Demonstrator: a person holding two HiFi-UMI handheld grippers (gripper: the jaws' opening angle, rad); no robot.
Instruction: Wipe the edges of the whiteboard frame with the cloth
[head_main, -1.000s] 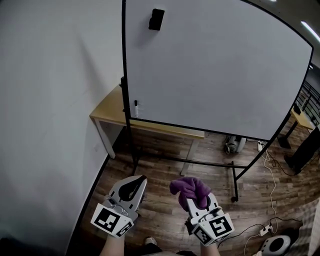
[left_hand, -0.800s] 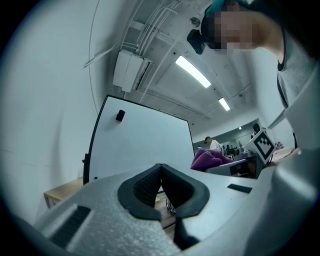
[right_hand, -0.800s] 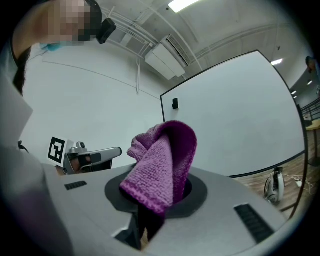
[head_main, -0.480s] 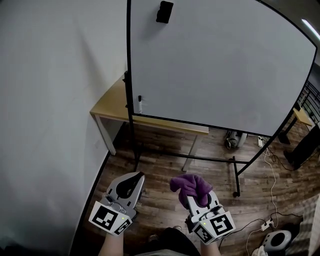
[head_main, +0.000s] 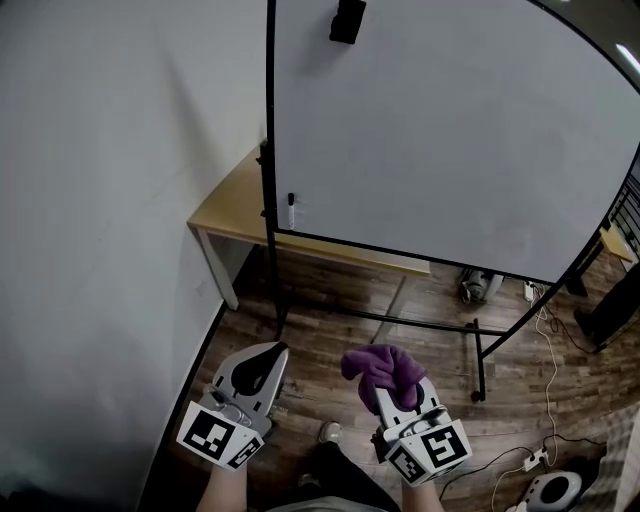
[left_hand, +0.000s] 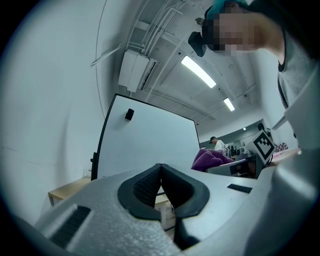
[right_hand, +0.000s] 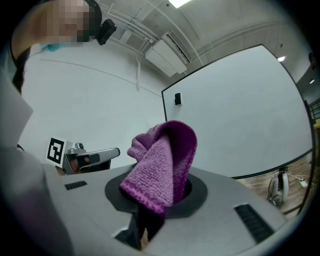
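Note:
A large whiteboard (head_main: 450, 140) on a black wheeled stand fills the upper right of the head view; its black frame (head_main: 271, 130) runs down the left edge and along the bottom. My right gripper (head_main: 395, 385) is shut on a folded purple cloth (head_main: 380, 368), held low in front of me, well short of the board. The cloth (right_hand: 162, 165) bulges up out of the shut jaws in the right gripper view. My left gripper (head_main: 262, 365) hangs beside it, shut and holding nothing. The board (left_hand: 150, 142) stands ahead in the left gripper view.
A light wooden table (head_main: 240, 210) stands behind the board's left edge against the white wall (head_main: 110, 200). A black eraser (head_main: 347, 20) sticks to the board near its top. Cables and a power strip (head_main: 530, 462) lie on the wood floor at right, beside a round device (head_main: 550, 490).
The view has shifted so the whiteboard sits further right and closer. Both grippers keep their places low in the frame, and the cloth stays held.

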